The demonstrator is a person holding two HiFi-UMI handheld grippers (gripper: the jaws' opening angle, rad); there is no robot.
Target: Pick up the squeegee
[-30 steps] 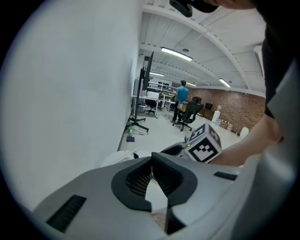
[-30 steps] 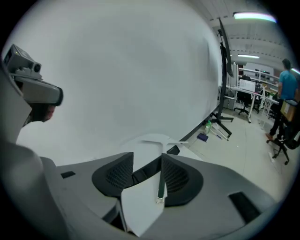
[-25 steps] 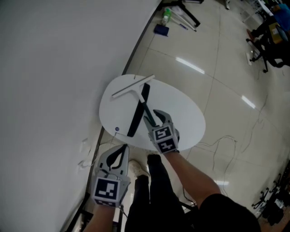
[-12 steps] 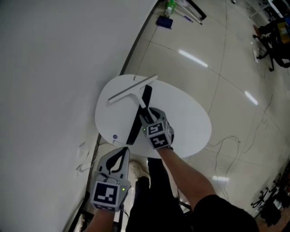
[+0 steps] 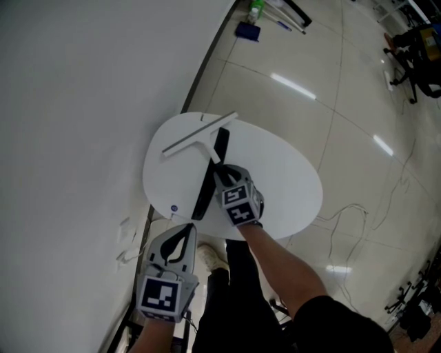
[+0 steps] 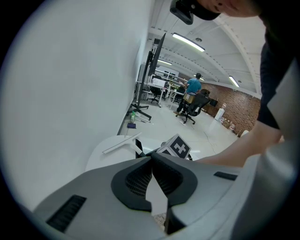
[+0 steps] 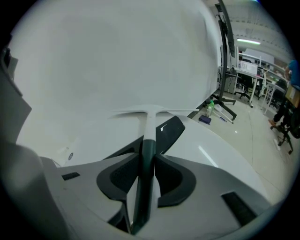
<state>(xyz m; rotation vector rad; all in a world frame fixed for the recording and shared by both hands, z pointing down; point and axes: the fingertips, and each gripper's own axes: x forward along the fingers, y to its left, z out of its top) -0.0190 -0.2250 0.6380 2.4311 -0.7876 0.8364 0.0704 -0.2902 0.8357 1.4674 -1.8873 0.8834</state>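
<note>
The squeegee (image 5: 196, 136) lies on the round white table (image 5: 279, 172), its white blade at the far side next to the wall. Its dark-ended handle runs back toward me. My right gripper (image 5: 219, 169) sits low over the table, and its jaws have just been closing with that handle between them. In the right gripper view both pads press on the dark handle (image 7: 147, 159), and the squeegee's white shaft and blade (image 7: 149, 119) stretch ahead. My left gripper (image 5: 185, 232) hangs shut and empty off the table's near edge; in its own view the left gripper (image 6: 151, 158) shows its tips touching.
A long black strip (image 5: 205, 185) lies on the table under and beside the handle. The white wall (image 5: 83, 103) borders the table on the left. On the floor beyond are a green bottle (image 5: 255, 9), a blue item (image 5: 247, 32), an office chair (image 5: 417, 48) and a cable (image 5: 344, 215).
My right gripper came down onto the squeegee handle and its jaws closed around it. The left gripper sank slightly and stays shut.
</note>
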